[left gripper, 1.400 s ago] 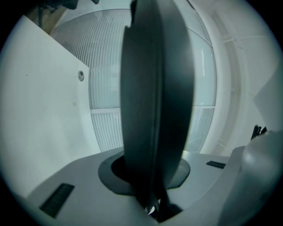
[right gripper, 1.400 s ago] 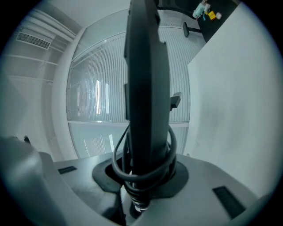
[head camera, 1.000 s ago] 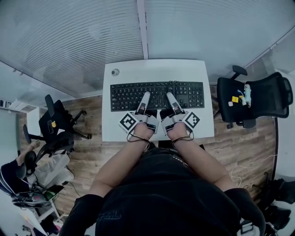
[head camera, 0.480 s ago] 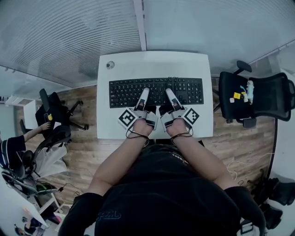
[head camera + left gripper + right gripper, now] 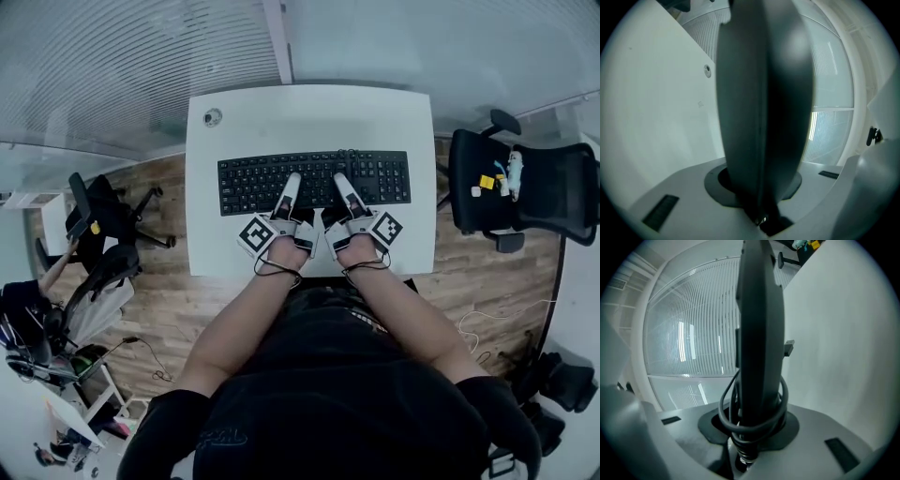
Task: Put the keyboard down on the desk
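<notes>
At the centre of the head view, the keyboard (image 5: 314,181) hangs over the white desk (image 5: 309,112). Its long axis runs left to right across the frame, roughly parallel to the desk's far edge. The left gripper (image 5: 292,180) and the right gripper (image 5: 340,180) reach up the frame from the lower side and are both clenched on the keyboard's near long edge. They sit side by side on either side of its middle, with neither nearer than the other.

In each gripper view the keyboard shows edge-on as a dark slab pinched between the jaws. The coiled cable (image 5: 754,420) is bunched at the right gripper's jaws. The desk surface fills the left of the left gripper view and the right of the right gripper view, facing one flat side of the slab with a gap that looks narrow. The desk therefore lies straight below, and the lowering probably calls for both hands to sink evenly so the long axis stays level.
</notes>
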`<move>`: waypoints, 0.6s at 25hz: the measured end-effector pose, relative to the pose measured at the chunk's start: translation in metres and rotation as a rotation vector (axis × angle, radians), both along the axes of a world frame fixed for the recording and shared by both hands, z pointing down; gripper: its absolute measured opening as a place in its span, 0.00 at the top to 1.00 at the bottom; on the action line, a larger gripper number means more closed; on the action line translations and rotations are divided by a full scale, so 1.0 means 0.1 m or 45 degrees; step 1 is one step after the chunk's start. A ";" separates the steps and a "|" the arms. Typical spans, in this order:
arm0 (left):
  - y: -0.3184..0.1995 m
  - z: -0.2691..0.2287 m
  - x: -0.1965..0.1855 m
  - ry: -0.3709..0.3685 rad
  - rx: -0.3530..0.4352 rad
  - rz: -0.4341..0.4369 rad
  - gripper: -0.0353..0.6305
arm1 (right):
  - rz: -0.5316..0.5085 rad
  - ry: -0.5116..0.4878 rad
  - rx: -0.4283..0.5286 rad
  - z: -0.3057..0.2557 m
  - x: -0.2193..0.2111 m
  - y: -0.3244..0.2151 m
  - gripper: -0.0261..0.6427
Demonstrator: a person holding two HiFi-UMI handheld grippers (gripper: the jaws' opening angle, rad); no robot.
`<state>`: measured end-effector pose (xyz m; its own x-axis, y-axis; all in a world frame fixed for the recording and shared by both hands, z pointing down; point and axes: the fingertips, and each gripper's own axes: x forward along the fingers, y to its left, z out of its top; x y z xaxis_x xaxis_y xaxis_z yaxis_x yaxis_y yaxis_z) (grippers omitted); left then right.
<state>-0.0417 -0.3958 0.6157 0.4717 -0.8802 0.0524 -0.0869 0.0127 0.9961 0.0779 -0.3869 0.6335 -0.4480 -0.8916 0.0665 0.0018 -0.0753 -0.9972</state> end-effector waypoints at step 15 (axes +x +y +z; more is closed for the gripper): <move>0.07 0.85 0.09 -0.018 -0.138 0.028 0.82 | -0.037 0.038 -0.114 0.80 0.08 0.11 0.80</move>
